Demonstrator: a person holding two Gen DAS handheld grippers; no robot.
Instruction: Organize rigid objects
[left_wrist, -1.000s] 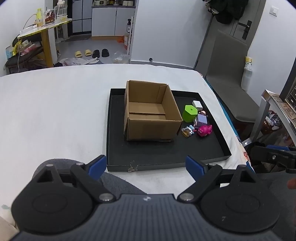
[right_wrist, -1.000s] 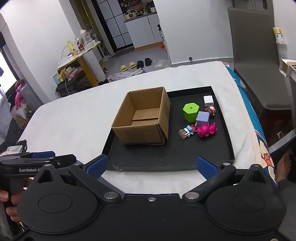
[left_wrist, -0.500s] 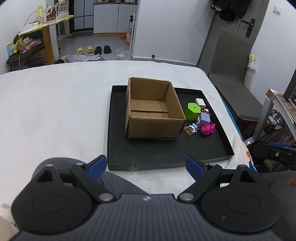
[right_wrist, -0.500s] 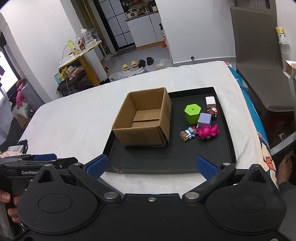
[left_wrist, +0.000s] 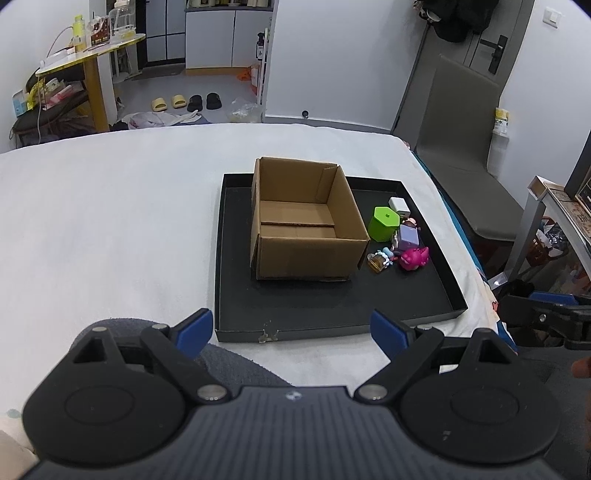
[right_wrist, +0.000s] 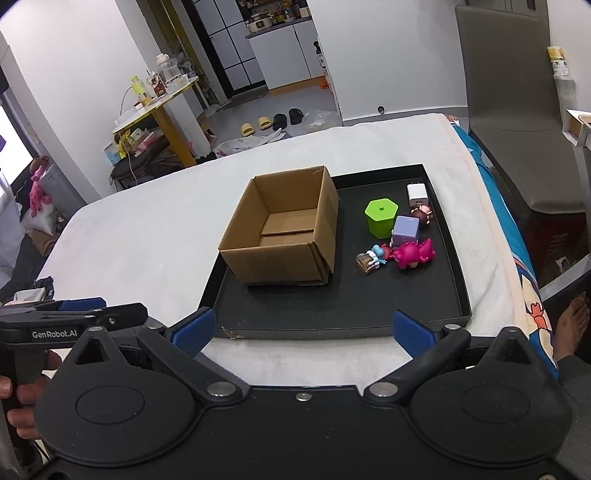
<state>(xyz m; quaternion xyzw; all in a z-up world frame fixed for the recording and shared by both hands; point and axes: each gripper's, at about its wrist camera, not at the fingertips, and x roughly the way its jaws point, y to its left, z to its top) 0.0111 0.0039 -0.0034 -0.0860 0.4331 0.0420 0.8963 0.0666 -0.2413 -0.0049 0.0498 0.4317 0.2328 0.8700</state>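
Both the left claw (left_wrist: 291, 328) and right claw (right_wrist: 301, 326) are hanging wide open and empty short of the black tray (right_wrist: 332, 314), where the cardboard box (right_wrist: 284, 232) is partly hiding the small toys (left_wrist: 400, 240) from the left view.

One cardboard box (right_wrist: 280, 232), one green hexagonal container (right_wrist: 381, 218), one purple cube (right_wrist: 405, 229), one white charger (right_wrist: 417, 194), three toy figures (right_wrist: 413, 253) on one black tray (right_wrist: 332, 317).

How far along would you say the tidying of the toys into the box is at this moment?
Barely begun. The cardboard box looks empty. Both the left gripper and right gripper are open, holding nothing. The green container, purple cube, pink figure and white charger lie on the black tray.
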